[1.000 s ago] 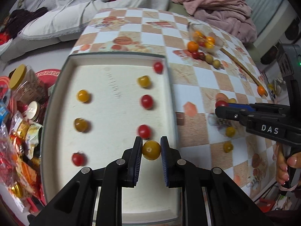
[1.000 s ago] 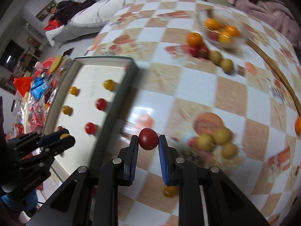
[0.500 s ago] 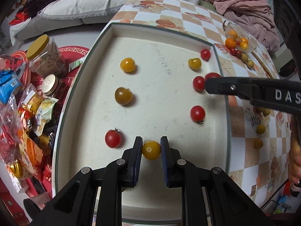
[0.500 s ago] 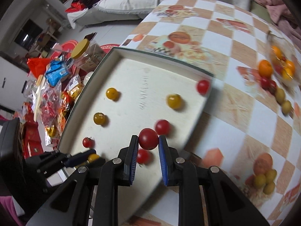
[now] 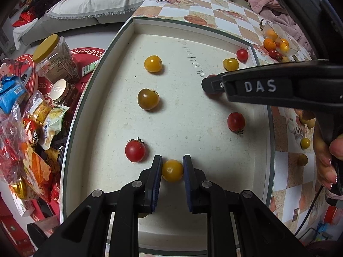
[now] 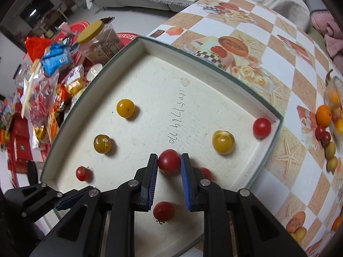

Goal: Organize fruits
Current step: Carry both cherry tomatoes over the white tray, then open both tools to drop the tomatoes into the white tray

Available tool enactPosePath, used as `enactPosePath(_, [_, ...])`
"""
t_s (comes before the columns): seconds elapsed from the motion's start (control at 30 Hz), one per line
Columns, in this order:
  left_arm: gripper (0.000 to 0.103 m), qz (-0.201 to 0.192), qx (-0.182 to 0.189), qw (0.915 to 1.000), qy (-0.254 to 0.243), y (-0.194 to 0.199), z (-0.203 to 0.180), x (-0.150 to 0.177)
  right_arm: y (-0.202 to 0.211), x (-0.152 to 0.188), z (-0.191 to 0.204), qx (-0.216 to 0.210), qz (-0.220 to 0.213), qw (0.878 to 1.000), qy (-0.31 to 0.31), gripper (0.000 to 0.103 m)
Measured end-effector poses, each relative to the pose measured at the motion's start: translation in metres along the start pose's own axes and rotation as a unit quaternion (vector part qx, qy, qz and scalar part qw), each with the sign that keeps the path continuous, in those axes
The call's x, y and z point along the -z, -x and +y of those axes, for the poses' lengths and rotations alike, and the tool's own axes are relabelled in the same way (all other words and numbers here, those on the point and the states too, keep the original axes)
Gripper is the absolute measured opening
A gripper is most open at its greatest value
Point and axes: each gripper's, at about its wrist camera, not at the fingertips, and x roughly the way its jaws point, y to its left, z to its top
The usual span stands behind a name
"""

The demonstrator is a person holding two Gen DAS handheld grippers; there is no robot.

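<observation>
A shallow white tray (image 5: 100, 98) (image 6: 205, 72) holds several red and yellow cherry tomatoes. My left gripper (image 5: 172, 170) is shut on a yellow tomato (image 5: 172, 170), low over the tray's near part, next to a red tomato (image 5: 135, 150). My right gripper (image 6: 169, 161) is shut on a red tomato (image 6: 169, 161), over the tray's middle right; it shows in the left wrist view as a black arm (image 5: 268, 87). Other tomatoes lie below it (image 6: 163, 211).
A glass bowl (image 5: 278, 40) of orange and red fruit sits on the checkered tablecloth (image 6: 278, 49) beyond the tray. Loose small yellow fruits (image 5: 305, 143) lie on the cloth at the right. Snack packets and jars (image 5: 53, 64) crowd the floor left of the tray.
Both grippers moved over the tray with their tomatoes. The right gripper came from the tablecloth to the tray's middle; the left shifted towards the tray's near left and lower.
</observation>
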Motion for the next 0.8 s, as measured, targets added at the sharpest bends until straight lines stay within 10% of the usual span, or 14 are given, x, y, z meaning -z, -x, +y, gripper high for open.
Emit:
enactPosePath(0.57, [0.022, 0.005, -0.01, 0.9997, -0.021, 0.0, -0.002, 0.005, 0.009, -0.005, -0.001, -0.019, -0.015, 1.0, -0.001, 0.061])
enactPosePath(0.67, [0.071, 0.001, -0.015, 0.9996, -0.025, 0.002, -0.003, 0.006, 0.022, -0.004, -0.006, -0.035, -0.035, 0.999, -0.016, 0.078])
enactPosePath(0.8, [0.076, -0.007, -0.025, 0.9992, -0.031, 0.007, -0.006, 0.006, 0.039, 0.0, -0.015, -0.039, -0.056, 0.997, -0.037, 0.081])
